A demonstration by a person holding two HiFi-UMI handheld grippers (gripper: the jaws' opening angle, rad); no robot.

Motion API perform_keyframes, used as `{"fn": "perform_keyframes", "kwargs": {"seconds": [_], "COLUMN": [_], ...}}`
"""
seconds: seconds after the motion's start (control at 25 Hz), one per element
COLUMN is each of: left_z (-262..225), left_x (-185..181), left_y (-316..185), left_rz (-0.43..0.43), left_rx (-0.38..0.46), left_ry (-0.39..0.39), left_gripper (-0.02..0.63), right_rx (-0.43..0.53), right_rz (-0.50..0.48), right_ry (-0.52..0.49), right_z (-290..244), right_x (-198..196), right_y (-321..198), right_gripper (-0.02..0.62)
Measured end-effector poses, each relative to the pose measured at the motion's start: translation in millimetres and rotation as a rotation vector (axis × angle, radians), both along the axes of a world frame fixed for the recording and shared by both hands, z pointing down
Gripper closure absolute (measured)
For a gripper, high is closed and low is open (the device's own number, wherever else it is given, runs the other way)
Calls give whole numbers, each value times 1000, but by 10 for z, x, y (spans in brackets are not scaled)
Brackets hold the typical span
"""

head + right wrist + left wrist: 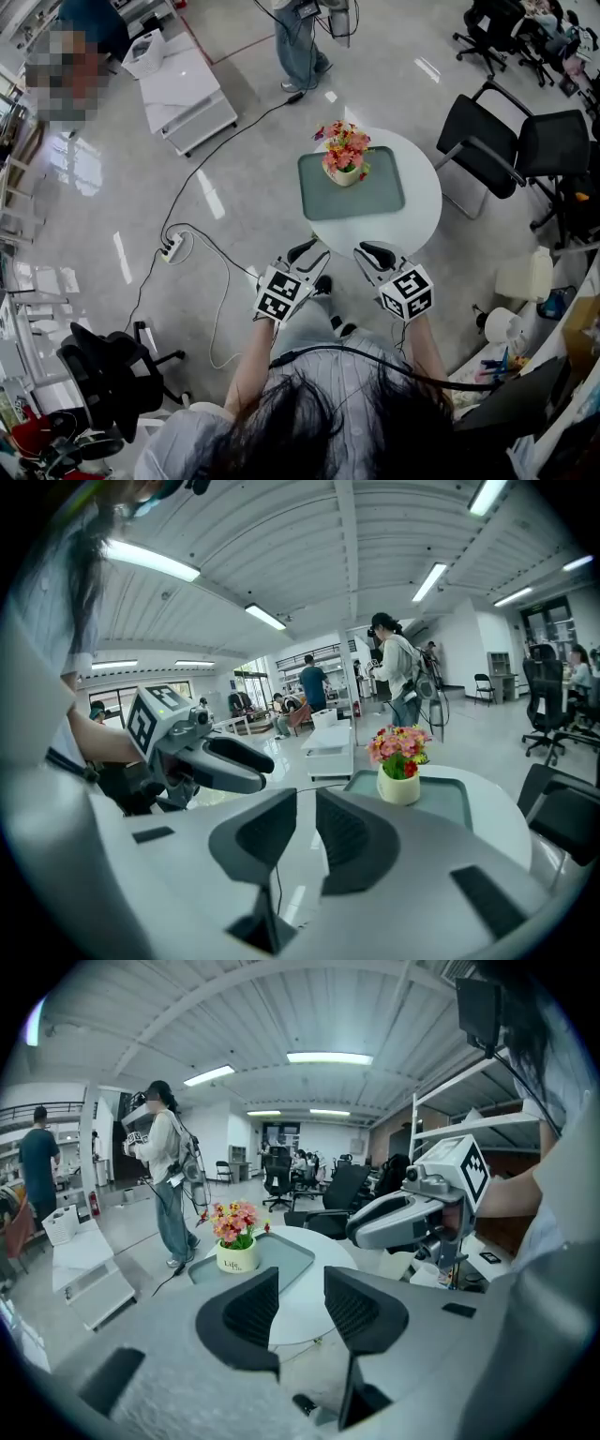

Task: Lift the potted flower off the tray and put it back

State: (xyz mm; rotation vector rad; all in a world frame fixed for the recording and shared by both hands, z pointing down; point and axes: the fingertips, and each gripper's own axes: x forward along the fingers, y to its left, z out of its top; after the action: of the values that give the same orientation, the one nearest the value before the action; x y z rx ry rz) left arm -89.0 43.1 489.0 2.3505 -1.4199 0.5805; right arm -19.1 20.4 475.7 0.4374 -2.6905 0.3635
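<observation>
Sitting upright near the upper edge of the grey-green tray (380, 199), the potted flower (345, 161) shows in the upper middle of the head view, on the round white table (424, 199). Both grippers hang below the table's lower rim, well apart from the pot and side by side. The left gripper (310, 253) has its jaws parted with nothing between them. The right gripper (376, 252) has its jaws drawn together, also empty.
</observation>
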Motion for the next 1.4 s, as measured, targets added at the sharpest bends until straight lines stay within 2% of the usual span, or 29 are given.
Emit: {"fn": "perform_keyframes", "kwargs": {"seconds": [0.48, 0.8, 1.4], "left_z": [-109, -93, -45], "left_x": [533, 868, 1070], "left_y": [438, 887, 1583], "left_rz": [-58, -107, -150], "left_rx": [2, 4, 17], "left_ry": [-22, 6, 17], "left_gripper": [442, 442, 442], "right_rx": [-2, 12, 58], "right_rz": [-79, -151, -203], "right_ry": [-14, -32, -36], "right_z": [74, 100, 37], "right_x": [472, 703, 864], "right_y": [524, 1065, 1795], "right_gripper": [515, 514, 514]}}
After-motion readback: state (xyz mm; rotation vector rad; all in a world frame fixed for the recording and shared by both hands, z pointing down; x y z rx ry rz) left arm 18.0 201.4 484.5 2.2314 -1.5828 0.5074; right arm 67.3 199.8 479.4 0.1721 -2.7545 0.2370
